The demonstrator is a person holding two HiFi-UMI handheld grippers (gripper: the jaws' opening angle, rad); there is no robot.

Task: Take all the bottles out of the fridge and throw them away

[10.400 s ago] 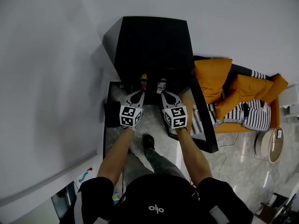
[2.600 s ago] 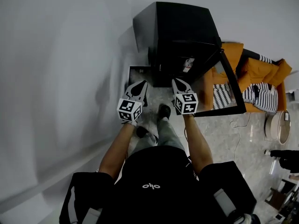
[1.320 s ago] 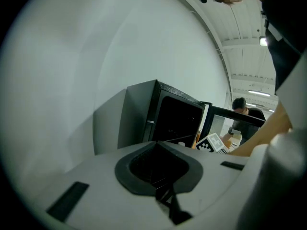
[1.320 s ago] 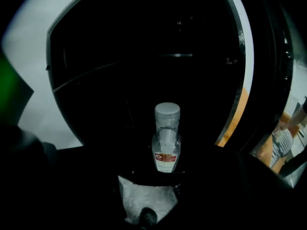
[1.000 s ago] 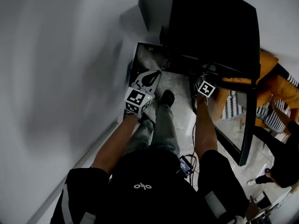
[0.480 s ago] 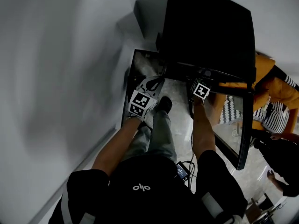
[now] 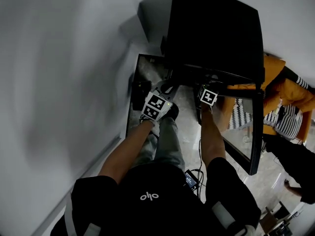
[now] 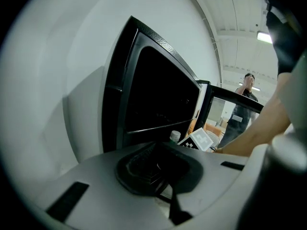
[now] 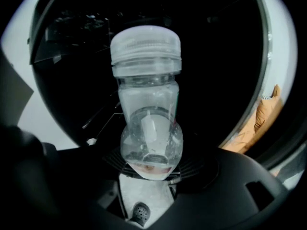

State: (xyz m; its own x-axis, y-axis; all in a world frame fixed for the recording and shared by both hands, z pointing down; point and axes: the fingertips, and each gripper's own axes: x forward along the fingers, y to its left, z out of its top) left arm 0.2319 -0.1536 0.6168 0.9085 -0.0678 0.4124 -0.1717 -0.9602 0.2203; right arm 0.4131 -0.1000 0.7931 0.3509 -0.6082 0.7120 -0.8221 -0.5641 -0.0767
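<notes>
At upper centre of the head view, the black fridge (image 7: 216, 33) has been entered by the right gripper (image 9: 149, 169), past the open door (image 7: 257, 132). A clear, white-capped bottle (image 9: 148, 114), still inside, is framed between its jaws, which have just been closing but stand wide, no pad seen pressing. The left gripper (image 7: 165, 87), clenched empty, has been brought nearer. Removal is judged imminent.

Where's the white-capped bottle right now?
The white-capped bottle stands centre in the right gripper view, against the fridge interior, between the right tongs, which have just been closing.
</notes>
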